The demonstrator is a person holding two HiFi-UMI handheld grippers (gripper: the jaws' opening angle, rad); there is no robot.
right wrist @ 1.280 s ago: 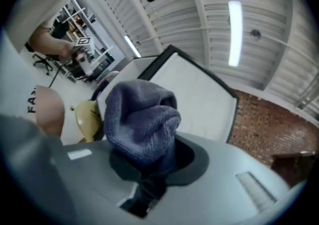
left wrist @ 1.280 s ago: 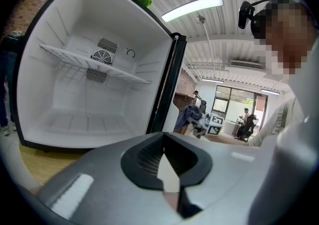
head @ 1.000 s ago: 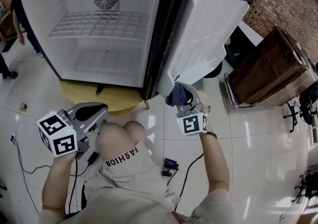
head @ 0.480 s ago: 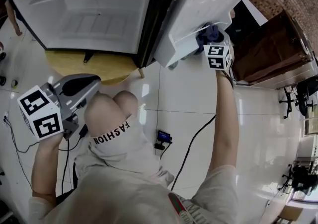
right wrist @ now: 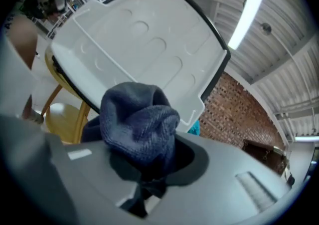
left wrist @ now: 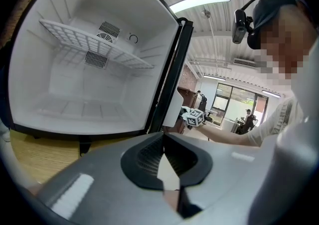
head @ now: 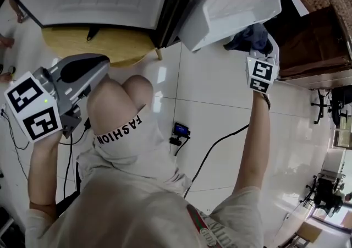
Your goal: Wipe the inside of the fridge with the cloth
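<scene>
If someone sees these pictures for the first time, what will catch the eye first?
The small white fridge stands wide open, empty but for a wire shelf. The right tongs are shut on a bunched dark blue knitted cloth, close by the lower edge of the fridge's white moulded door; the left tongs are shut on nothing, beside the person's knee.

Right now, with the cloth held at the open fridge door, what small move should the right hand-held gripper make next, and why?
Probably ease the cloth forward onto the door's white inner panel and begin a wiping stroke. The right hand-held gripper is shut on the cloth, which sits bunched just in front of that panel. Whether it already touches cannot be told.
</scene>
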